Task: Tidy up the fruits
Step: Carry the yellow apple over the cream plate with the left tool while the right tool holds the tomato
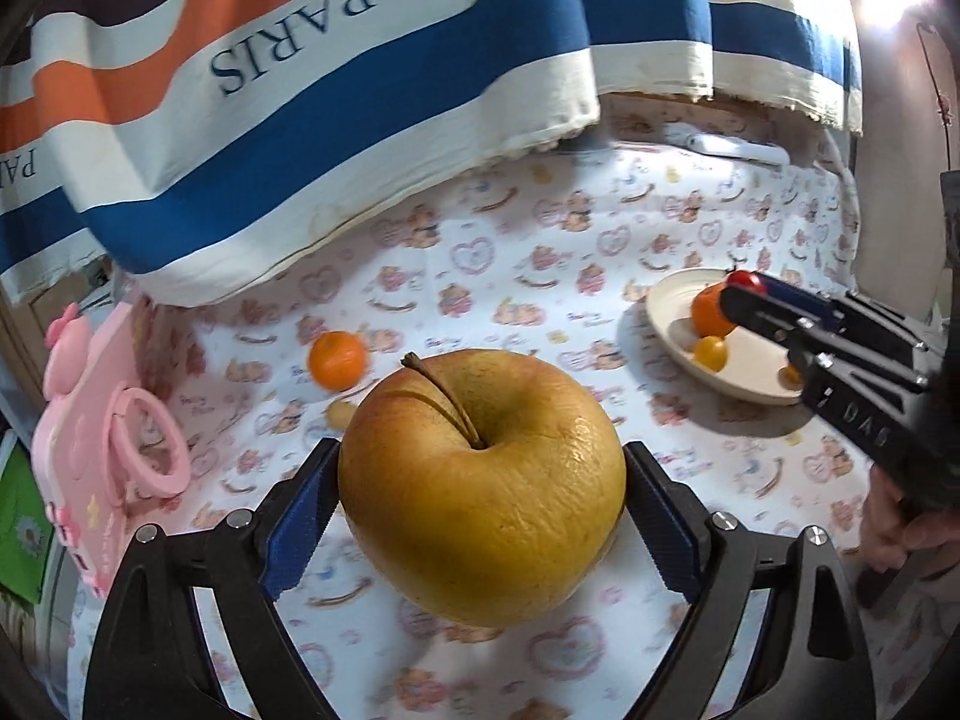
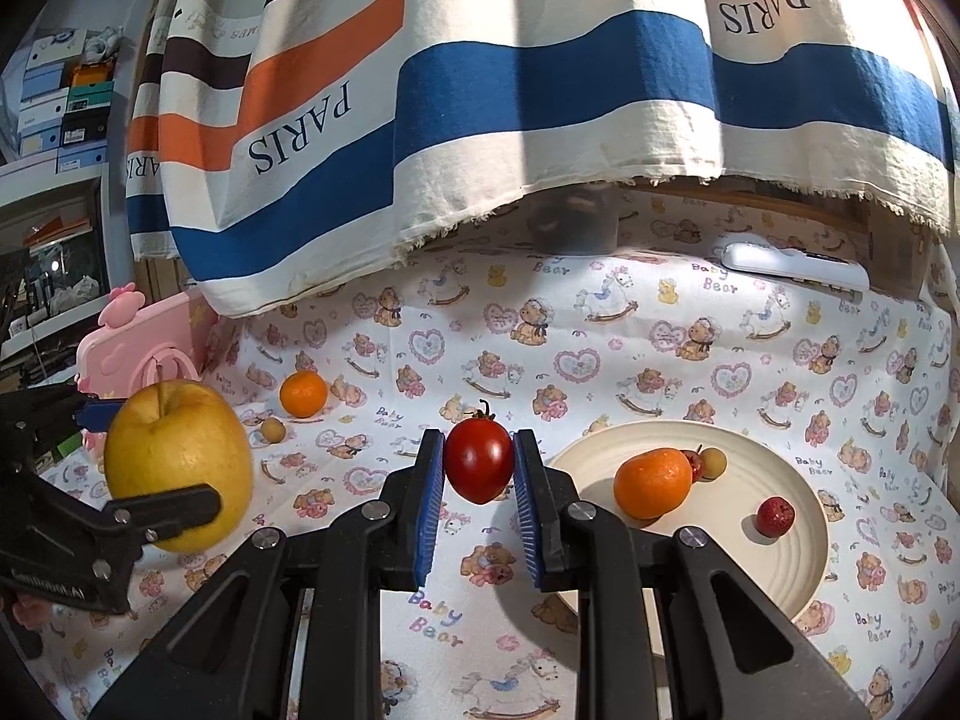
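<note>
We carry the cherry tomato clamped between the pads of our right gripper, stem up, above the cloth. The plate lies at about three o'clock from it, close by, so our right hand is the nearer one. Our left gripper is clamped wide on the yellow apple, lifted, stem up, with the plate off at two o'clock, well apart.
</note>
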Available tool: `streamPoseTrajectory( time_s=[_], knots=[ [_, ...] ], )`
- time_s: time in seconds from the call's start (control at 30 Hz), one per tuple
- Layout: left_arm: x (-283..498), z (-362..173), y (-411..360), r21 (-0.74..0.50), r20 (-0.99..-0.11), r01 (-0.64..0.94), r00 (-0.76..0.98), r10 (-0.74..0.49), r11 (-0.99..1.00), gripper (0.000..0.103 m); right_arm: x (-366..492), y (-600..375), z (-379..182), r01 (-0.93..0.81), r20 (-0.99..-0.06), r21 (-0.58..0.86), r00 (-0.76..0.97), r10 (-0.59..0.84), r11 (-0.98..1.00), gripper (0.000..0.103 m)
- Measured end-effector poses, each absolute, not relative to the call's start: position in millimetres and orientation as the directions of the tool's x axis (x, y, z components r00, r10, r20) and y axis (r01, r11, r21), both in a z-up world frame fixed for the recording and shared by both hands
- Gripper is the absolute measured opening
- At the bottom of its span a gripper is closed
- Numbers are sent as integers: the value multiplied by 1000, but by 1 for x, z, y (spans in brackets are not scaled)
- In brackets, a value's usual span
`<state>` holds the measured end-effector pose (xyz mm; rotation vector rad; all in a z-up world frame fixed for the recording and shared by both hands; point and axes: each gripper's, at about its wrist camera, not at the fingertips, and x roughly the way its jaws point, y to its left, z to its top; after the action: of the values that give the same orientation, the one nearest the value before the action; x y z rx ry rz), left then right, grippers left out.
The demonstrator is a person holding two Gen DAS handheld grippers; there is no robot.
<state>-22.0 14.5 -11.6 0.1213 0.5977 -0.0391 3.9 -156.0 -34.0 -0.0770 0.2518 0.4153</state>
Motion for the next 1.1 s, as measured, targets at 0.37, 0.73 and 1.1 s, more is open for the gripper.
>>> streamPoseTrajectory(
  time_s=[0.37,0.73,1.1],
  knots=[
    [-10,5,-22,108,-550,138,833,-56,984,90,2,-190,2,-366,-197,19,911,363,930,22],
    [20,18,-68,32,-557,256,807,-196,966,90,13,-288,15,-177,-151,50,971,183,983,22],
    [48,14,-135,33,-621,372,735,-273,928,90,42,-310,-10,-159,-247,83,953,175,984,22]
  ],
)
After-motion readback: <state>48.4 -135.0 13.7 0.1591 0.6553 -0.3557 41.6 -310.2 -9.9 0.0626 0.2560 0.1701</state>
